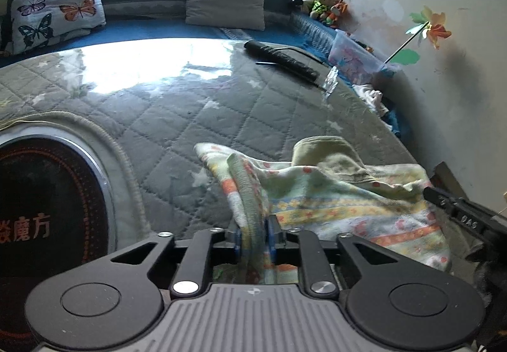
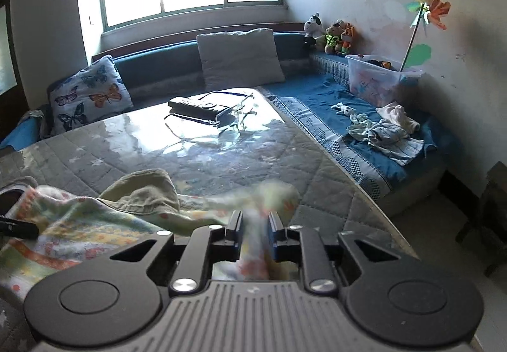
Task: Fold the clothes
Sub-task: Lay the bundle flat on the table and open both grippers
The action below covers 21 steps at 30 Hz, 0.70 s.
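Note:
A pale patterned garment (image 1: 342,193) with orange, yellow and green bands lies crumpled on the grey quilted table cover (image 1: 177,117). My left gripper (image 1: 255,236) is shut on a bunched edge of it at its left side. My right gripper (image 2: 255,230) is shut on another, blurred edge of the same garment (image 2: 79,219) at its right side. The right gripper's black finger shows at the right edge of the left wrist view (image 1: 459,209). An olive-green inner part of the garment (image 2: 142,190) lies on top.
A black remote-like case (image 2: 199,106) and clear plastic wrap (image 2: 240,120) lie at the table's far end. A round black heater panel (image 1: 47,209) sits at left. A blue sofa (image 2: 317,105) holds pillows, other clothes (image 2: 386,133), a plastic bin (image 2: 377,79) and plush toys.

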Each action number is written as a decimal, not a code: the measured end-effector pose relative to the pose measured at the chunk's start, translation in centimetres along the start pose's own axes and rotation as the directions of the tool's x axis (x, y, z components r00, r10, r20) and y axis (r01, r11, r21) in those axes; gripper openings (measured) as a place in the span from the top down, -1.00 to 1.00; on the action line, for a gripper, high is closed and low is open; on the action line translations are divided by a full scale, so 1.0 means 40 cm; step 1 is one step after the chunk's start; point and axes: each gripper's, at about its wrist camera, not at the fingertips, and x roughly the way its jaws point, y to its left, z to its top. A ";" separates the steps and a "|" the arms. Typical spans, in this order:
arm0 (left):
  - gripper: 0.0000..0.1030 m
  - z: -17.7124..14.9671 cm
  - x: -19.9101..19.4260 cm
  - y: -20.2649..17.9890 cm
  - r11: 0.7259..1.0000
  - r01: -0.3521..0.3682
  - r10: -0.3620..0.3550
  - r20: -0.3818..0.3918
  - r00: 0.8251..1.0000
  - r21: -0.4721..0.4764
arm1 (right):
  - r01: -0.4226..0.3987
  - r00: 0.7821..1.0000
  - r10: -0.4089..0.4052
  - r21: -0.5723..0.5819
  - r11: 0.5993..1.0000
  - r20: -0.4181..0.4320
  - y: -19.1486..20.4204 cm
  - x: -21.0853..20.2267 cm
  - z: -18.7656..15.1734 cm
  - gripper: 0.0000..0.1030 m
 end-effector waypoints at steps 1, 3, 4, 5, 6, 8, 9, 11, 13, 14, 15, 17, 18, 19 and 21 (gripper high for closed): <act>0.43 -0.003 -0.002 0.001 1.000 -0.005 0.004 0.002 1.000 0.003 | -0.007 1.000 0.007 -0.003 1.000 0.004 0.003 -0.004 0.000 0.67; 0.24 -0.008 -0.008 0.002 1.000 -0.016 0.015 0.006 1.000 0.010 | -0.022 1.000 0.022 -0.008 1.000 0.011 0.009 -0.014 0.000 0.66; 0.15 -0.011 -0.011 0.001 1.000 -0.023 0.023 0.008 1.000 0.014 | -0.038 0.999 0.039 -0.010 0.999 0.007 0.015 -0.019 0.000 0.64; 0.11 -0.015 -0.014 0.000 0.999 -0.031 0.031 0.010 0.999 0.017 | -0.051 0.999 0.051 -0.009 0.999 0.003 0.021 -0.022 -0.002 0.62; 0.09 -0.020 -0.018 -0.003 0.999 -0.036 0.036 0.012 0.999 0.025 | -0.070 0.998 0.070 -0.010 0.997 -0.004 0.030 -0.025 -0.008 0.53; 0.04 -0.032 -0.023 -0.011 0.998 -0.049 0.048 0.014 0.999 0.048 | -0.108 0.994 0.108 -0.021 0.994 -0.017 0.056 -0.033 -0.021 0.45; 0.02 -0.040 -0.026 -0.016 0.997 -0.056 0.055 0.015 0.998 0.061 | -0.119 0.993 0.119 -0.027 0.992 -0.022 0.066 -0.036 -0.027 0.41; -0.06 -0.054 -0.030 -0.024 0.995 -0.064 0.063 0.015 0.998 0.079 | -0.146 0.989 0.145 -0.041 0.988 -0.034 0.089 -0.048 -0.045 0.30; -0.08 -0.069 -0.032 -0.029 0.993 -0.070 0.069 0.016 0.997 0.092 | -0.172 0.985 0.169 -0.058 0.983 -0.045 0.112 -0.062 -0.063 0.29; -0.09 -0.075 -0.032 -0.031 0.992 -0.076 0.074 0.016 0.997 0.097 | -0.184 0.982 0.181 -0.066 0.981 -0.051 0.123 -0.069 -0.071 0.29; -0.10 -0.082 -0.031 -0.033 0.991 -0.082 0.081 0.016 0.997 0.102 | -0.197 0.979 0.193 -0.073 0.978 -0.057 0.135 -0.076 -0.080 0.25; -0.13 -0.092 -0.028 -0.035 0.990 -0.093 0.092 0.010 0.996 0.106 | -0.214 0.976 0.209 -0.084 0.973 -0.068 0.156 -0.084 -0.096 0.19; -0.13 -0.097 -0.026 -0.036 0.989 -0.098 0.098 0.006 0.995 0.108 | -0.218 0.975 0.212 -0.093 0.972 -0.074 0.165 -0.086 -0.103 0.13; -0.14 -0.101 -0.027 -0.036 0.989 -0.102 0.102 0.006 0.995 0.109 | -0.216 0.975 0.208 -0.107 0.971 -0.082 0.175 -0.089 -0.112 0.10; -0.15 -0.106 -0.032 -0.037 0.988 -0.105 0.105 0.009 0.994 0.109 | -0.195 0.980 0.186 -0.145 0.970 -0.073 0.189 -0.100 -0.120 0.10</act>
